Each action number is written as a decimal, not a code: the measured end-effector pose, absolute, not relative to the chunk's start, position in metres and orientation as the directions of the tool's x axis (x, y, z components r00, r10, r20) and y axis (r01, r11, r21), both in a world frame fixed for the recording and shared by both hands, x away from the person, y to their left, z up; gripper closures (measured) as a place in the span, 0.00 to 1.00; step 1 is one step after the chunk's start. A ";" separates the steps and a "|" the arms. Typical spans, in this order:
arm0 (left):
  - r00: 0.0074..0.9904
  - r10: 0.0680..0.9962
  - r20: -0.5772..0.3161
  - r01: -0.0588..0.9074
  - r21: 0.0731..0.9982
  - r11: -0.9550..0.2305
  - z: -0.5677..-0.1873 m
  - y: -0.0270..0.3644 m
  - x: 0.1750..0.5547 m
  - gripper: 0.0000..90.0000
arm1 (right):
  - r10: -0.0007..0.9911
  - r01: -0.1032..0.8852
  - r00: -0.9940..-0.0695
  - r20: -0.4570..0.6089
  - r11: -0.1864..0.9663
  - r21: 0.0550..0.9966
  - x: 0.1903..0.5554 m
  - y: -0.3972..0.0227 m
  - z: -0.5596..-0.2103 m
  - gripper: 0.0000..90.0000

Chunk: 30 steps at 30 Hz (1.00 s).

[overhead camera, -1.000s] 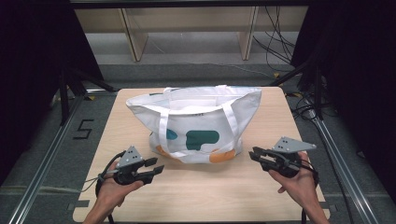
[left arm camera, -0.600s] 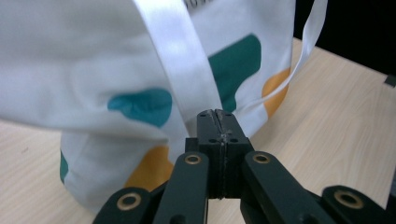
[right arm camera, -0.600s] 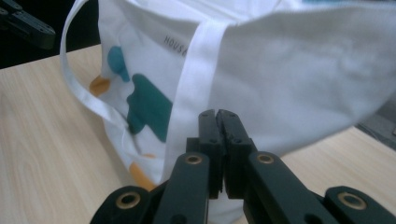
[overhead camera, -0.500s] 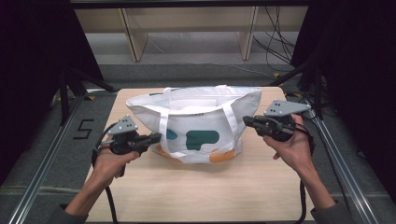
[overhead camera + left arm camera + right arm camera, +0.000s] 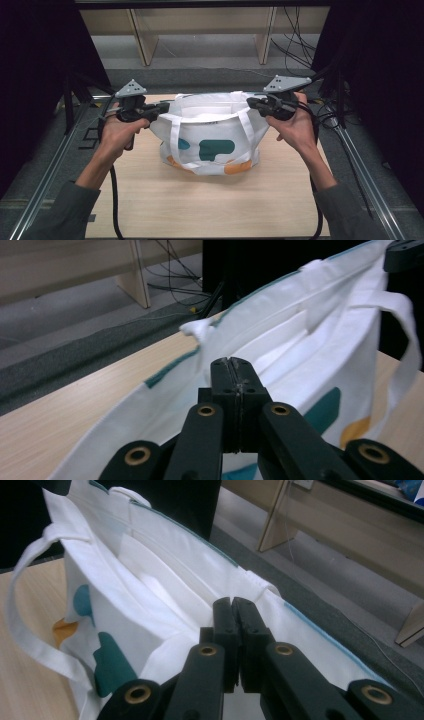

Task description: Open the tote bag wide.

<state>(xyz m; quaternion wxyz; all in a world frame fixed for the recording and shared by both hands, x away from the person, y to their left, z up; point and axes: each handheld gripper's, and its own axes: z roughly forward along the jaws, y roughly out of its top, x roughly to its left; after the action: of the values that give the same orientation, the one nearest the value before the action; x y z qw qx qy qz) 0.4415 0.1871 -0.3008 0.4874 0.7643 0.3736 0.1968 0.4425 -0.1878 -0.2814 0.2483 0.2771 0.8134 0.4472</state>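
High view: each claw, left (image 5: 161, 109) and right (image 5: 251, 103), pinches the tote bag (image 5: 210, 145) rim's ends

Bag (image 5: 215, 135): white, printed with dark teal and orange blotches; rim edged in teal. Bench (image 5: 200, 205): pale wood grain. Claws (image 5: 162, 106) (image 5: 248, 102): black, topped by grey plates.

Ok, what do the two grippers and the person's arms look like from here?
Both the left gripper and right gripper are black, each topped by a grey triangular plate and trailing a black cable. Their jaws show brass-coloured rivets. The person wears grey-green sleeves.
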 end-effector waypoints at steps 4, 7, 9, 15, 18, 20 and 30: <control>0.627 0.774 -0.085 0.420 0.874 -0.244 -0.311 0.183 0.459 0.98 | 0.674 0.252 -0.721 -0.158 0.468 0.847 0.458 -0.177 -0.285 0.99; 0.629 0.772 -0.093 0.430 0.869 -0.246 -0.316 0.181 0.465 0.98 | 0.663 0.253 -0.727 -0.177 0.499 0.829 0.464 -0.171 -0.290 0.99; 0.631 0.768 -0.109 0.449 0.859 -0.247 -0.324 0.178 0.468 0.98 | 0.653 0.273 -0.733 -0.190 0.539 0.797 0.469 -0.166 -0.298 0.99; 0.636 0.764 -0.110 0.479 0.832 -0.279 -0.351 0.176 0.473 0.98 | 0.658 0.370 -0.738 -0.152 0.582 0.724 0.473 -0.164 -0.328 1.00; 0.634 0.765 -0.113 0.506 0.809 -0.300 -0.370 0.175 0.475 0.98 | 0.645 0.401 -0.753 -0.129 0.606 0.686 0.473 -0.163 -0.344 1.00; 0.632 0.765 -0.123 0.529 0.790 -0.310 -0.388 0.174 0.478 0.98 | 0.650 0.426 -0.751 -0.117 0.613 0.666 0.473 -0.162 -0.358 1.00; 0.628 0.752 -0.202 0.607 0.731 -0.311 -0.440 0.174 0.477 0.99 | 0.654 0.498 -0.756 -0.030 0.605 0.622 0.466 -0.167 -0.419 1.00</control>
<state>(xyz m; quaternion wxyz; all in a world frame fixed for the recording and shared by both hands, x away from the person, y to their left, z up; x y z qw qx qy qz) 0.4773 0.1738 -0.4397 0.4076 0.8049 0.4221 0.0885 0.4662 -0.1668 -0.4190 0.1284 0.3246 0.8865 0.3037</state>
